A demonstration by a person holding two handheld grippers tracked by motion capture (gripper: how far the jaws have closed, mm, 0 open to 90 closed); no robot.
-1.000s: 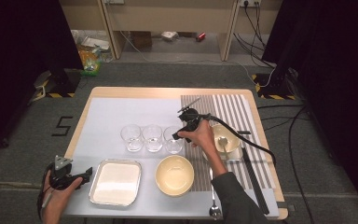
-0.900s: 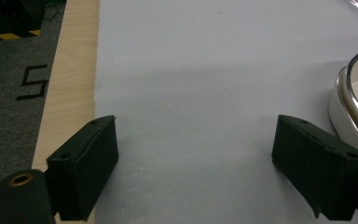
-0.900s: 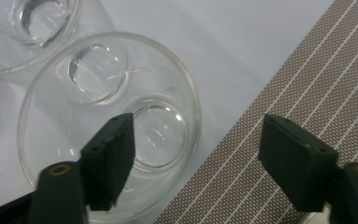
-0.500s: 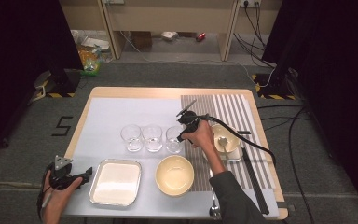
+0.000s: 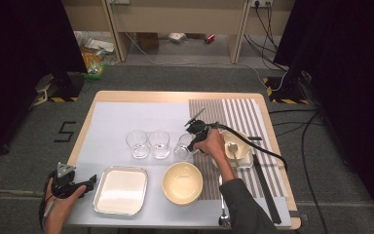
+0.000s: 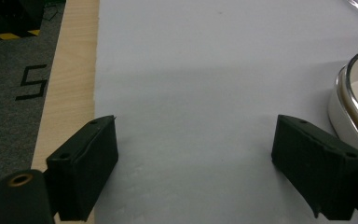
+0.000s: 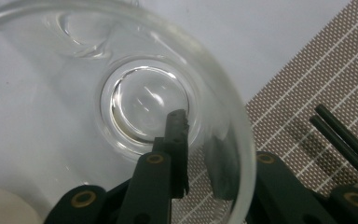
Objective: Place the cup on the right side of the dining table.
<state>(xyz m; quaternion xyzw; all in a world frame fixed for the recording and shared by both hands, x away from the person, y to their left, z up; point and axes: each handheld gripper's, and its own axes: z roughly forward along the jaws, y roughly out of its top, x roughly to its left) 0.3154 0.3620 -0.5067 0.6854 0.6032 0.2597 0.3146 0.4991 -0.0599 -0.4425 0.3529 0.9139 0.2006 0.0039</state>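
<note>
The right gripper (image 7: 198,163) has just been closing, one jaw inside the upright glass (image 7: 98,93), pinching its near wall from above.

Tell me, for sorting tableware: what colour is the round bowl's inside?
Pale cream-yellow inside the bowl, seen best in the high view.

Bright table, dark surround; glare and blur in closest glass (image 7: 121,93)
</note>
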